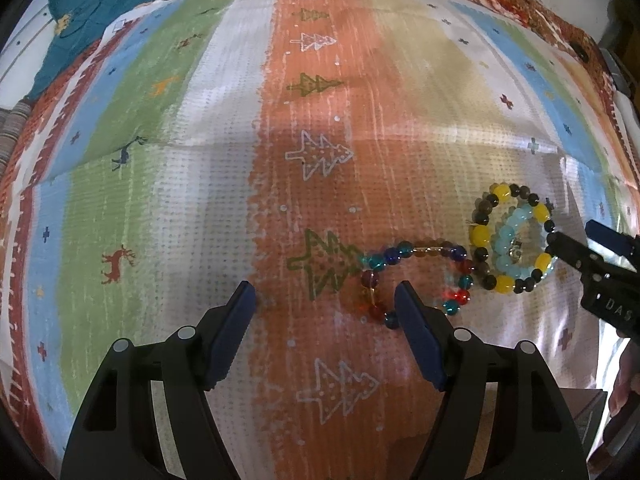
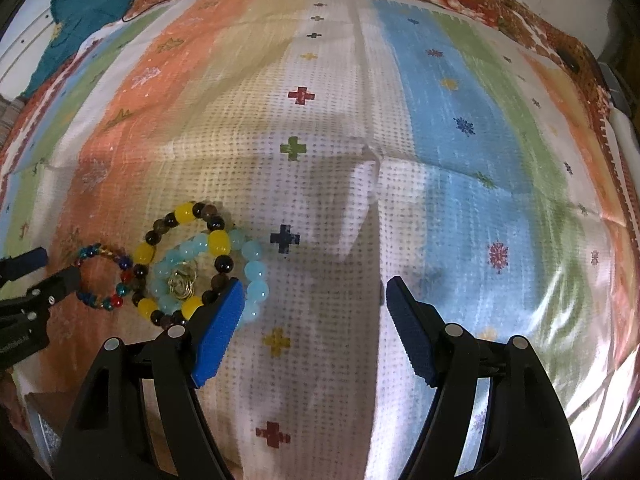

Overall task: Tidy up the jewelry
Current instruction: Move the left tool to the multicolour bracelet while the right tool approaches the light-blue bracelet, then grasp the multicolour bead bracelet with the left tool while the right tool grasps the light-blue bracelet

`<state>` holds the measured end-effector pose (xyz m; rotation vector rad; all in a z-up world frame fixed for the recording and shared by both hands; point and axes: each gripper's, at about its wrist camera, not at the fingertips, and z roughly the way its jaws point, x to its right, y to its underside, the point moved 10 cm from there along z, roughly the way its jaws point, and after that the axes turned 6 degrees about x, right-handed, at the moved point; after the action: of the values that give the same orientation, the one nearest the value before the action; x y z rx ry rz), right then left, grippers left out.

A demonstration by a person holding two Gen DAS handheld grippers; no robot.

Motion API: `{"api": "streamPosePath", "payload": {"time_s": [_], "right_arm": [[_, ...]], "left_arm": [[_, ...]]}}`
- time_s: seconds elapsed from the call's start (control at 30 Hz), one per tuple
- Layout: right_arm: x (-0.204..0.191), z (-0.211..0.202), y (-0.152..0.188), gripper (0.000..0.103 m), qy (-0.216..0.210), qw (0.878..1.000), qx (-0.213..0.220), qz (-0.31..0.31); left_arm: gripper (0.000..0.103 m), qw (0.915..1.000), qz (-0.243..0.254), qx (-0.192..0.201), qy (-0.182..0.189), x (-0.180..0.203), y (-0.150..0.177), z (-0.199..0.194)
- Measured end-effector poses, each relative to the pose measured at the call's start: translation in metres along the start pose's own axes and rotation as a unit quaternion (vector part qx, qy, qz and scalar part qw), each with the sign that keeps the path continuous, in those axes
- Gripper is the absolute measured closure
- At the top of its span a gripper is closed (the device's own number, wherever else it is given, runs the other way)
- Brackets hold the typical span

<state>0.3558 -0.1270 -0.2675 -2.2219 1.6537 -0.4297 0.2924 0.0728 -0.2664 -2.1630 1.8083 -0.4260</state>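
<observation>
Striped cloth (image 1: pixel 192 208) (creased) carries three bead bracelets (image 1: pixel 514 236) and teal fabric (image 1: pixel 96 12).

The cloth (image 1: pixel 320 120) carries orange, green, white and blue stripes printed with trees, deer and crosses. On its orange stripe lies a multicoloured bead bracelet (image 1: pixel 416 254); beside it, a yellow-and-brown one (image 1: pixel 482 236) rings pale blue beads (image 1: pixel 506 236).

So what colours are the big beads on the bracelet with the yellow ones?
The yellow-beaded bracelet mixes bright yellow beads with dark brown and black ones. The right wrist view shows it best.
</observation>
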Motion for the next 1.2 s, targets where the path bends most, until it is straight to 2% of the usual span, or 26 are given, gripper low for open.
{"api": "streamPosePath", "payload": {"time_s": [0.1, 0.17, 0.27, 0.33, 0.37, 0.4, 0.43, 0.47, 0.67, 0.83, 1.2], "right_arm": [[-0.001, 0.004, -0.001, 0.030, 0.007, 1.000, 0.001, -0.005], [-0.003, 0.008, -0.001, 0.030, 0.014, 1.000, 0.002, -0.014], [-0.005, 0.009, -0.001, 0.031, 0.025, 0.999, 0.008, -0.033], [-0.003, 0.007, -0.003, 0.044, 0.036, 0.998, 0.020, -0.038], [-0.001, 0.006, -0.003, 0.056, 0.042, 0.998, 0.025, -0.041], [0.002, 0.005, -0.004, 0.067, 0.050, 0.997, 0.029, -0.046], [0.000, 0.006, -0.003, 0.085, 0.043, 0.997, 0.031, -0.053], [-0.004, 0.006, -0.001, 0.089, 0.027, 0.998, 0.027, -0.052], [-0.006, 0.004, -0.001, 0.091, 0.033, 0.997, 0.025, -0.067], [0.000, -0.006, -0.003, 0.091, 0.023, 0.998, 0.027, -0.051], [0.007, -0.037, -0.007, 0.091, 0.032, 0.997, 0.044, -0.046]], "left_arm": [[0.033, 1.0000, 0.007, 0.002, -0.005, 0.000, -0.002, 0.003], [0.040, 0.9997, 0.015, 0.007, -0.016, 0.000, -0.004, 0.004], [0.057, 0.9989, 0.035, 0.012, -0.027, 0.003, -0.004, 0.006], [0.073, 0.9980, 0.048, 0.011, -0.039, 0.004, -0.003, 0.007], [0.080, 0.9978, 0.050, 0.010, -0.042, 0.004, -0.003, 0.007], [0.093, 0.9976, 0.052, 0.007, -0.045, 0.005, -0.003, 0.007], [0.094, 0.9974, 0.053, 0.007, -0.048, 0.005, -0.002, 0.007], [0.094, 0.9971, 0.056, 0.008, -0.051, 0.005, -0.002, 0.007], [0.094, 0.9961, 0.067, 0.008, -0.057, 0.006, 0.002, 0.001], [0.094, 0.9983, 0.047, 0.006, -0.035, 0.006, 0.003, -0.006], [0.094, 0.9988, 0.038, 0.027, -0.013, 0.015, 0.000, -0.036]]}}
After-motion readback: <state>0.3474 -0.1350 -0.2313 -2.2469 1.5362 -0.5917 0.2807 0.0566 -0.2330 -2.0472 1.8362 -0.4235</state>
